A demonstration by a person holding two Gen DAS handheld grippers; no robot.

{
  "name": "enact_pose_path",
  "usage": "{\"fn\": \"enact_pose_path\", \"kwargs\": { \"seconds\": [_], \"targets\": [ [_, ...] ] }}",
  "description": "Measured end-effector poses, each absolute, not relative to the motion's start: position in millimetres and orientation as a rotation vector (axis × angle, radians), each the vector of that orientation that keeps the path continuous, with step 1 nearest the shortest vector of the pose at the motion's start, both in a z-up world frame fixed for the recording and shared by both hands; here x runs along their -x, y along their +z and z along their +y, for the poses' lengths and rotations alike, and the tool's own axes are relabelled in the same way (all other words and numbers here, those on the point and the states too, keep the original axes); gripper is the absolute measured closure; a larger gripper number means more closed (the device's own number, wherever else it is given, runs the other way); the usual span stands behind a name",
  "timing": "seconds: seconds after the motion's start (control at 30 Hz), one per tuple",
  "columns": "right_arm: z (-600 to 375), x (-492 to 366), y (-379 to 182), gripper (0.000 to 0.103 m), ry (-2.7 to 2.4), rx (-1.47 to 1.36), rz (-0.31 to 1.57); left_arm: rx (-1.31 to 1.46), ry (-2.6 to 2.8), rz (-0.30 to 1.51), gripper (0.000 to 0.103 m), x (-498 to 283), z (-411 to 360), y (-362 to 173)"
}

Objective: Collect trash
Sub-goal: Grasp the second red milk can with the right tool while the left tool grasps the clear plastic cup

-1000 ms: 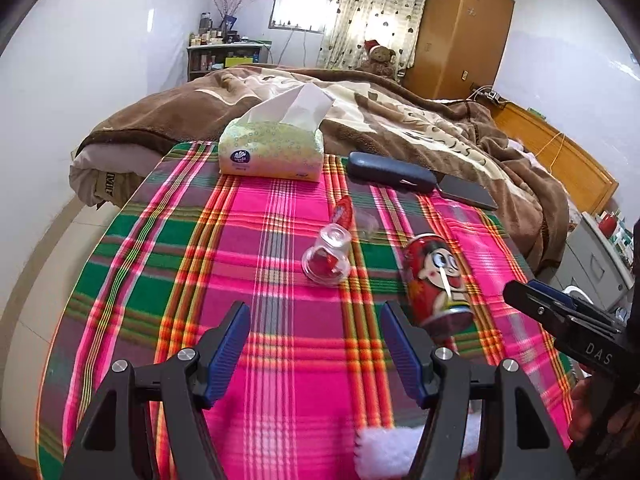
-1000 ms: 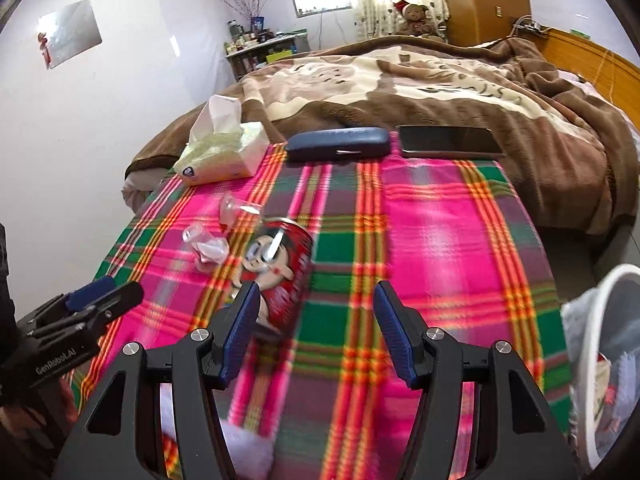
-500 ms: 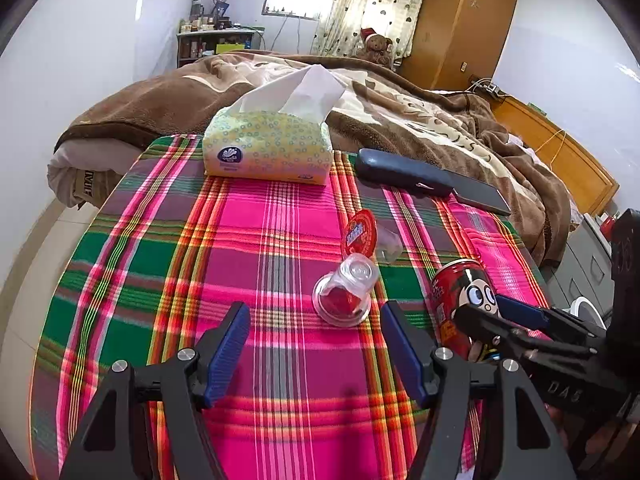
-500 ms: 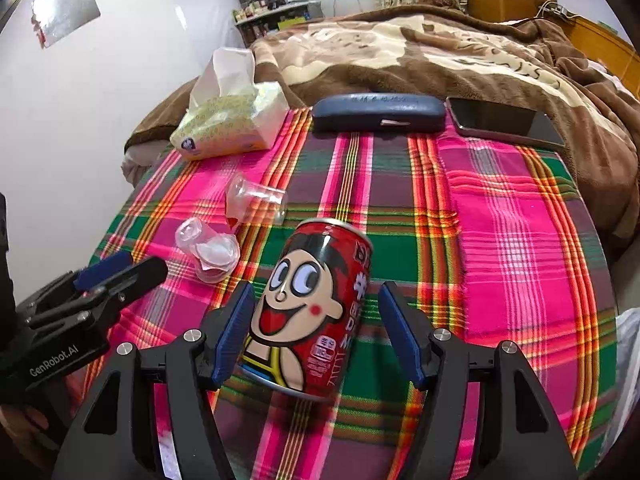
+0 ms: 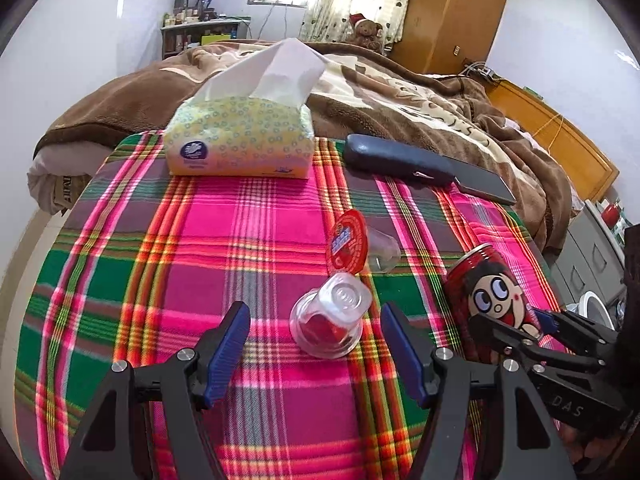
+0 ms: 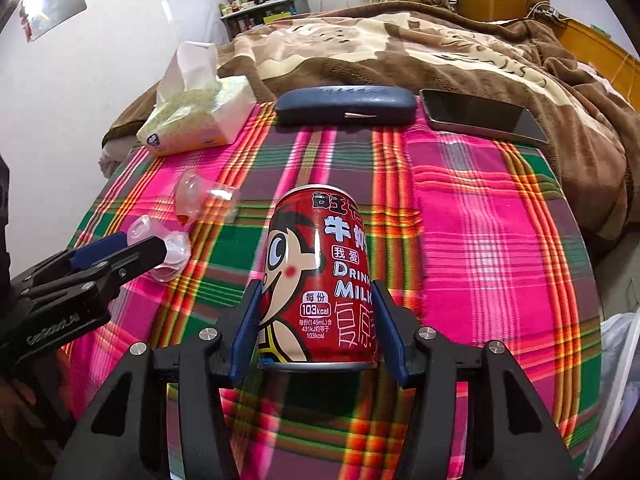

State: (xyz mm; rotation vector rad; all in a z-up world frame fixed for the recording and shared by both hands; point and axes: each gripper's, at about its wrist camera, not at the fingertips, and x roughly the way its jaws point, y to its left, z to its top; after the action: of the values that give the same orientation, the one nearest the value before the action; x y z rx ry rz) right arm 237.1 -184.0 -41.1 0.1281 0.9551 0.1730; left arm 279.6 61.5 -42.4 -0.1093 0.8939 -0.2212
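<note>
A red milk can with a cartoon face stands on the plaid tablecloth. My right gripper has closed onto its lower half, both pads against its sides; the can also shows in the left wrist view. My left gripper is open, its fingers either side of a clear jelly cup lying on its side. A second clear cup with a peeled red lid lies just beyond.
A tissue pack, a dark glasses case and a phone sit along the table's far edge against the bed with its brown blanket. A white bin with a plastic liner stands off the table's right edge.
My right gripper moved forward around the can and closed on it. My left gripper advanced until the fallen jelly cup lies between its open fingers.
</note>
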Motion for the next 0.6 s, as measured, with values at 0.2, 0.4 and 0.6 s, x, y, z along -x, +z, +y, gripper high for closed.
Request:
{"fn": "enact_pose_path", "kwargs": {
  "seconds": [0.2,0.4,0.6],
  "targets": [
    [-193,-238,-41,0.049,0.160,-0.137,0.956,0.092,-0.197,0.897,0.036,-289,56,-48],
    [-197,-238,-42,0.049,0.166,-0.144,0.952,0.089,-0.191,0.902,0.036,-293,53,-53],
    [-197,-238,-43,0.049,0.169,-0.140,0.946,0.089,-0.180,0.911,0.052,-295,54,-55]
  ]
}}
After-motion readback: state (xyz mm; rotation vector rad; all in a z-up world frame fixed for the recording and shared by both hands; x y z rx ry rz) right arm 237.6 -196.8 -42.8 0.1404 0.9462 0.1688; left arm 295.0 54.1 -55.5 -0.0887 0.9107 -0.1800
